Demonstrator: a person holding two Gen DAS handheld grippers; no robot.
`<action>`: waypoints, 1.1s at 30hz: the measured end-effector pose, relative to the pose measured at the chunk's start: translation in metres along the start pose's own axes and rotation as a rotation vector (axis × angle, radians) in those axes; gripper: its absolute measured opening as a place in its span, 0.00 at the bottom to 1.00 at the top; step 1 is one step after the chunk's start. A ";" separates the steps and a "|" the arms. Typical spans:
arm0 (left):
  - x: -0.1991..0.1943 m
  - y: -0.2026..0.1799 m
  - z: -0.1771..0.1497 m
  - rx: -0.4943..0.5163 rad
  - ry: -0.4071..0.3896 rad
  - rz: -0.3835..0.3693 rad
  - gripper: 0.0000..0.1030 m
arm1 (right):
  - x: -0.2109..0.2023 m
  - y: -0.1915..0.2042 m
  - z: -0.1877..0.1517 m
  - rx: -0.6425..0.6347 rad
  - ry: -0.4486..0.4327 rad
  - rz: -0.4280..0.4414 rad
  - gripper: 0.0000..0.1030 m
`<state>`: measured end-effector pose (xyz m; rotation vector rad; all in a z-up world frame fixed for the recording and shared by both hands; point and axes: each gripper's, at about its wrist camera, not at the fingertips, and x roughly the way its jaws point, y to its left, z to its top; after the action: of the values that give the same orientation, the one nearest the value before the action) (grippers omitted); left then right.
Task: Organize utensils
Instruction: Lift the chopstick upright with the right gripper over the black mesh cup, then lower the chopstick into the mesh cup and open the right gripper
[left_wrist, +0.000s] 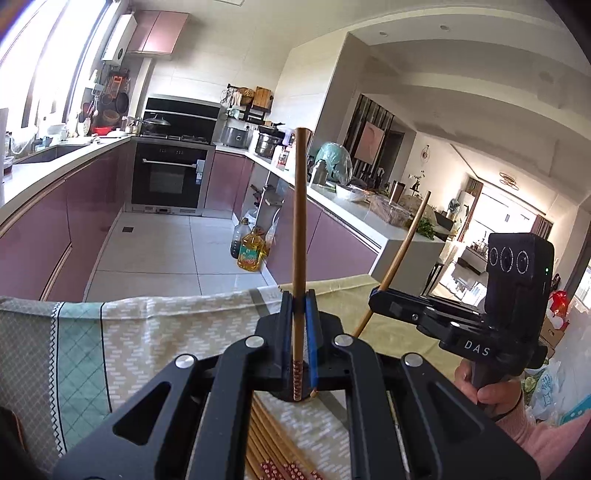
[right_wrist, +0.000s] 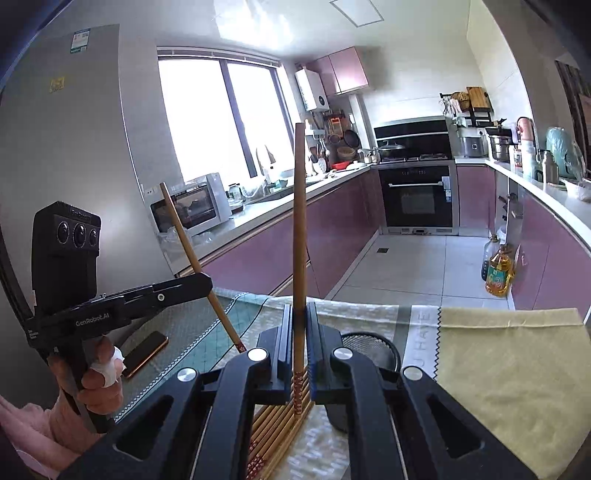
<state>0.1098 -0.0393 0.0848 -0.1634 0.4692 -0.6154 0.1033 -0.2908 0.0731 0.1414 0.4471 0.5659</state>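
While chopsticks (right_wrist: 280, 424) lie loose, mesh holder (right_wrist: 369, 341) unreadable

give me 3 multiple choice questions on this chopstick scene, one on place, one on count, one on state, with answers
1. Where does the pile of loose chopsticks lie?
A. on the tablecloth below the grippers
B. in the sink
C. on the floor

2. How many chopsticks does the right gripper hold?
A. none
B. one
C. three

3. How does the left gripper stand?
A. wide open
B. shut on a chopstick
C. shut, empty

Answers: 1 A, the pile rests on the cloth; 2 B, a single stick rises between the fingers; 3 B, the fingers clamp one stick.
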 end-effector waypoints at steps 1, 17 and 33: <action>0.003 -0.003 0.006 0.004 -0.010 -0.003 0.07 | -0.001 -0.001 0.004 -0.003 -0.007 -0.008 0.05; 0.092 -0.021 -0.005 0.074 0.152 0.041 0.07 | 0.046 -0.041 0.006 0.024 0.099 -0.093 0.05; 0.135 0.007 -0.030 0.044 0.244 0.074 0.10 | 0.102 -0.058 -0.023 0.082 0.313 -0.117 0.08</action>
<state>0.1958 -0.1137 0.0057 -0.0290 0.6939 -0.5751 0.1982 -0.2835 0.0005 0.1041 0.7780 0.4552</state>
